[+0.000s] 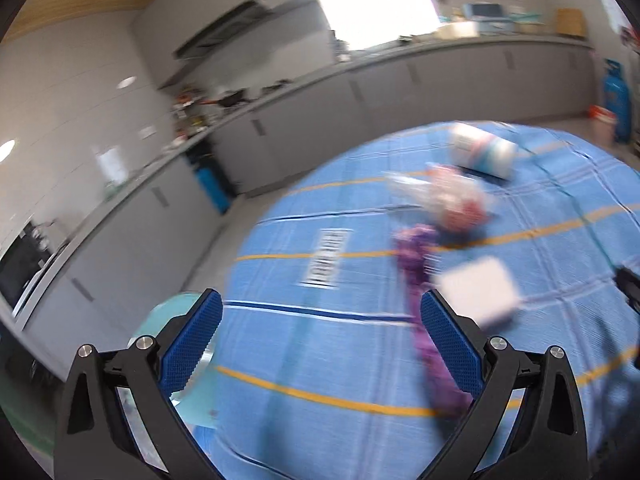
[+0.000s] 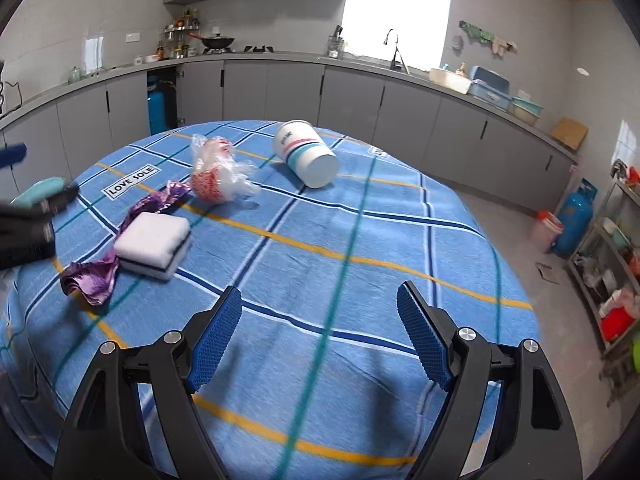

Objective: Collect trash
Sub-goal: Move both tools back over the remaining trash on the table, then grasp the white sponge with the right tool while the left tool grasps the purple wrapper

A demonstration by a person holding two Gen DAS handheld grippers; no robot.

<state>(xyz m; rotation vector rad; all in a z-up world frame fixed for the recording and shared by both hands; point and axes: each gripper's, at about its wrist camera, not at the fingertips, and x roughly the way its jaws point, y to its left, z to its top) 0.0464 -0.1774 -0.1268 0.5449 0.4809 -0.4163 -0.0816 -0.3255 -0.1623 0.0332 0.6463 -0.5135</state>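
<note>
Trash — a crumpled purple foil wrapper (image 2: 120, 248), a scrunched clear plastic bag with red print (image 2: 218, 178) and a toppled white paper cup (image 2: 306, 154) — lies on the blue checked tablecloth (image 2: 360, 264). Nothing looks collected; next, I judge, comes reaching for the wrapper. Left gripper (image 1: 322, 316) and right gripper (image 2: 320, 314) both gape wide, empty.

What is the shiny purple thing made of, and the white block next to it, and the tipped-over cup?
The purple wrapper looks like thin metallic foil or plastic film: it is crinkled and glints. The white block looks like a soft foam sponge, matte, with a dark stripe through its side. The cup lying on its side looks like printed paper, smooth and dull, though it could be thin plastic.
</note>
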